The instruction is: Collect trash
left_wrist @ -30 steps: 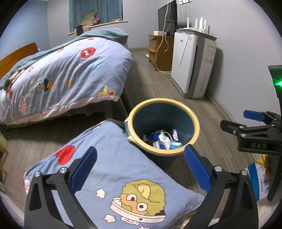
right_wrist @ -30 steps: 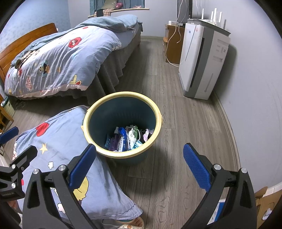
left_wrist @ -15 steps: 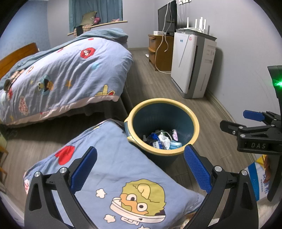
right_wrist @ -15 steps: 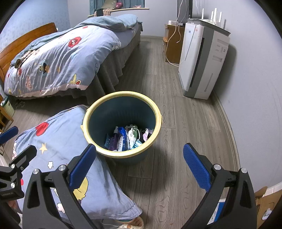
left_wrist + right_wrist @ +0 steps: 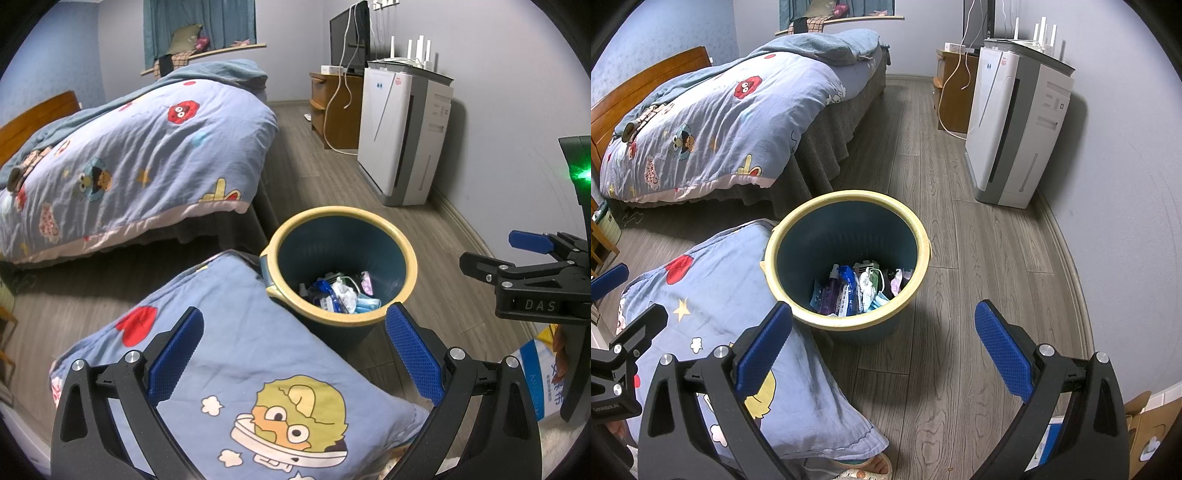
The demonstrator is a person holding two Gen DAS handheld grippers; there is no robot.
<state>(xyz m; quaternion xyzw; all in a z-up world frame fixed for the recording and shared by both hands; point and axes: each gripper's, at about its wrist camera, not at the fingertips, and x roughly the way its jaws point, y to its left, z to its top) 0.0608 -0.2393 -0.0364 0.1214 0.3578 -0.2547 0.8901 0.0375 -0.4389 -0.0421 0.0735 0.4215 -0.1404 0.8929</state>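
A dark teal trash bin with a yellow rim (image 5: 406,254) (image 5: 921,240) stands on the wood floor. Inside lies trash (image 5: 341,291) (image 5: 857,290): blue and purple wrappers, a face mask, crumpled tissue. My left gripper (image 5: 295,360) is open and empty, hovering above a blue cartoon pillow (image 5: 240,369) just near of the bin. My right gripper (image 5: 882,349) is open and empty, held above the floor on the near side of the bin. The right gripper also shows at the right edge of the left wrist view (image 5: 524,258).
A bed with a blue cartoon quilt (image 5: 129,155) (image 5: 713,122) stands to the left. A white air purifier (image 5: 402,136) (image 5: 1015,129) and a wooden TV stand (image 5: 332,103) line the right wall. A blue-white package (image 5: 539,380) lies at the right. The pillow (image 5: 713,314) leans against the bin.
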